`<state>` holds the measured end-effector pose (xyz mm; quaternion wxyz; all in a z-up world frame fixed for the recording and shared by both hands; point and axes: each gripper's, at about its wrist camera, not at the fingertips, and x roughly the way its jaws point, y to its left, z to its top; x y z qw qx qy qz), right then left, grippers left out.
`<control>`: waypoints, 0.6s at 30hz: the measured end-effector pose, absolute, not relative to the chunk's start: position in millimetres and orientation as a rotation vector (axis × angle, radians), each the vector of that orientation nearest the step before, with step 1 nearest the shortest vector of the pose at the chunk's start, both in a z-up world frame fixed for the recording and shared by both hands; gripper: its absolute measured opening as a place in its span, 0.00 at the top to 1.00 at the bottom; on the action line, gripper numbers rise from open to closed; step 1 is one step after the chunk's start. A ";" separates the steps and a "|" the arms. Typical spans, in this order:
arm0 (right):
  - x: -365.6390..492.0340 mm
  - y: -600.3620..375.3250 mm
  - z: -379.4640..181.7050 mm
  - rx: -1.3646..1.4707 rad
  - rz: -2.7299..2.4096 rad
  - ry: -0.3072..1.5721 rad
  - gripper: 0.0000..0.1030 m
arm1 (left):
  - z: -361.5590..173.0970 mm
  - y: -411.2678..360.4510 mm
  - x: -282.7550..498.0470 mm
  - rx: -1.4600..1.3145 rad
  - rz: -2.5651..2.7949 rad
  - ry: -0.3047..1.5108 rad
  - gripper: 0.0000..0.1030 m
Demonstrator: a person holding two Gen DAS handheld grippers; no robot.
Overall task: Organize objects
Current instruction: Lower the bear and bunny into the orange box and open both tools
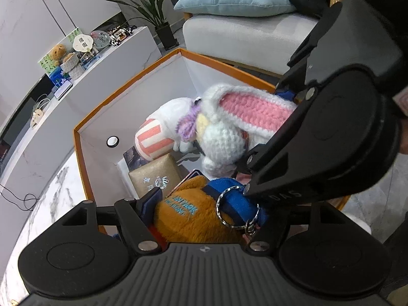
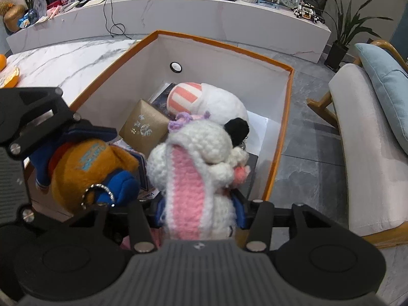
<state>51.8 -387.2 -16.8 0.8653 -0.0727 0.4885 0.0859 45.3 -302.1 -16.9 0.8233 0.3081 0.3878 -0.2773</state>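
An orange-rimmed white box [image 1: 127,86] [image 2: 285,117] holds a white plush with a pink-striped cap [image 1: 163,132] [image 2: 204,99], a gold pouch [image 1: 155,176] [image 2: 144,127] and some flat items. My left gripper [image 1: 201,211] is shut on an orange-brown plush with a blue strap and key ring [image 1: 186,216] [image 2: 84,168], over the box's near side. My right gripper [image 2: 199,214] is shut on a white crocheted bunny with pink ears [image 2: 193,173] [image 1: 242,117], held above the box beside the brown plush. The right gripper's body [image 1: 318,140] fills the right of the left wrist view.
The box stands on a marble table [image 2: 63,61]. A long white console [image 2: 204,17] with toys, cables and a router runs behind it. A grey armchair with a blue cushion [image 2: 377,117] and potted plants [image 2: 341,35] stand to the right.
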 end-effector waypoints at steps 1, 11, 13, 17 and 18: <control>52.5 -387.1 -16.9 -0.152 0.176 1.025 0.47 | -17.5 -301.6 44.9 0.653 -0.587 0.820 0.19; 47.6 -384.4 -6.6 -0.135 0.165 0.975 0.37 | -9.4 -301.2 37.4 0.634 -0.591 0.730 0.15; 46.2 -386.0 -2.6 -0.121 0.161 0.960 0.36 | -3.5 -300.6 34.8 0.624 -0.580 0.699 0.13; 44.9 -392.7 6.6 -0.071 0.155 0.932 0.35 | 8.9 -294.9 34.4 0.577 -0.551 0.674 0.13; 44.4 -393.4 8.5 -0.064 0.152 0.927 0.35 | 11.4 -292.6 34.5 0.559 -0.551 0.674 0.13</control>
